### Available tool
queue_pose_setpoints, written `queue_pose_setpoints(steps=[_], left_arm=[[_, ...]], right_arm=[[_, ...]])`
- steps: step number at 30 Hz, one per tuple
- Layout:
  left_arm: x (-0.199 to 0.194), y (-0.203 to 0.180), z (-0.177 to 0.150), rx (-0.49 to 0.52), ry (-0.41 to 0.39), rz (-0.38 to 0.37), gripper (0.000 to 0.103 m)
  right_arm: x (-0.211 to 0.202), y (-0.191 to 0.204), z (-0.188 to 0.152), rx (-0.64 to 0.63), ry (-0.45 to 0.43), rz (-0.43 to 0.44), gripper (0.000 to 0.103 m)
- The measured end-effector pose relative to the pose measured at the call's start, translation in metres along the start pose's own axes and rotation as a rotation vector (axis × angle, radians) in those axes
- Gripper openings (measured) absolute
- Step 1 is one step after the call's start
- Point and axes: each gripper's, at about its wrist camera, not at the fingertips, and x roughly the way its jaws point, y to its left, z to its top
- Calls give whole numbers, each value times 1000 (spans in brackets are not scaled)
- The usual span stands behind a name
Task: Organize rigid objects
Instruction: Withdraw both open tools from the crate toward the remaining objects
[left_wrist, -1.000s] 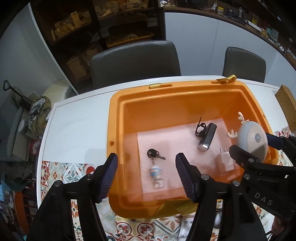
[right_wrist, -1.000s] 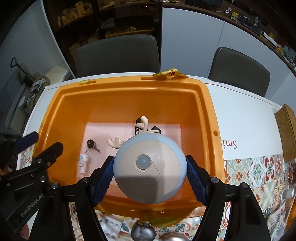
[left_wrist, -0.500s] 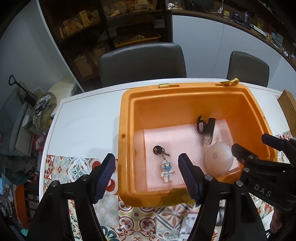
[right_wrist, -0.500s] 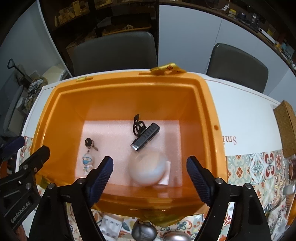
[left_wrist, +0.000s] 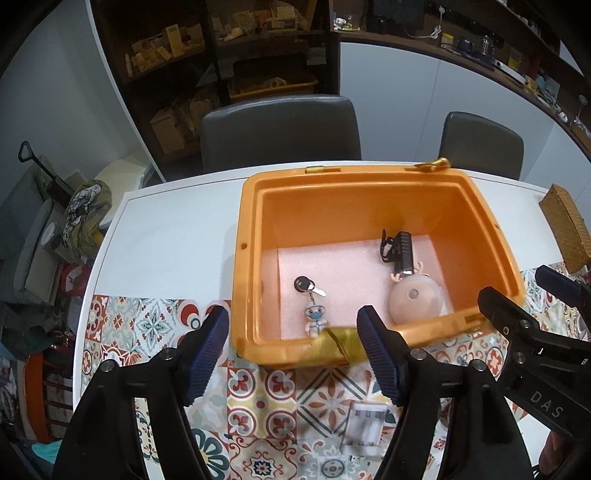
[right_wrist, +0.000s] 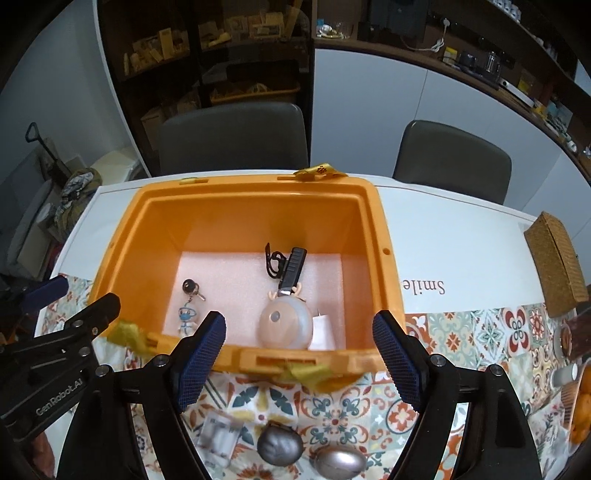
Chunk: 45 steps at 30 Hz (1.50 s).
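Observation:
An orange bin (left_wrist: 251, 236) (right_wrist: 384, 266) stands on the table, lined with pink foam. Inside lie a round night light with antlers (left_wrist: 415, 297) (right_wrist: 284, 323), a black bike light (left_wrist: 400, 249) (right_wrist: 291, 267), a key with a figurine keychain (left_wrist: 312, 301) (right_wrist: 188, 302) and a white charger (right_wrist: 322, 330). My left gripper (left_wrist: 293, 350) is open and empty above the bin's near left edge. My right gripper (right_wrist: 299, 360) is open and empty above the bin's near rim. In front of the bin lie a white battery case (left_wrist: 364, 426) (right_wrist: 218, 437) and two metal walnut-shaped objects (right_wrist: 279, 445) (right_wrist: 340, 461).
A patterned tile mat (left_wrist: 266, 398) covers the table's near side. A wicker box (right_wrist: 556, 260) sits at the right edge, with cups and oranges (right_wrist: 578, 410) nearby. Two grey chairs (left_wrist: 280, 129) stand behind the table. Yellow tape (left_wrist: 338, 341) hangs on the bin's near rim.
My right gripper opened and let go of the night light, which now lies in the bin beside the charger. Both grippers have drawn back and up from the bin.

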Motion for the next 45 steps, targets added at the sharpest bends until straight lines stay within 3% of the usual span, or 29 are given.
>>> queue_pose_setpoints(steps=[14,35,45], left_arm=[[-33,-11,-26,2,-47,-24,87],[-42,-35,-70,38,-36,-23,90],[-30,-37,-91,-2,9,-52,90]], right_arm=[[-43,-18,-32,27,-64,12,82],[-53,-40,-87,79,-51,7,82],[-52,-47,-106,83,-50,-2,82]])
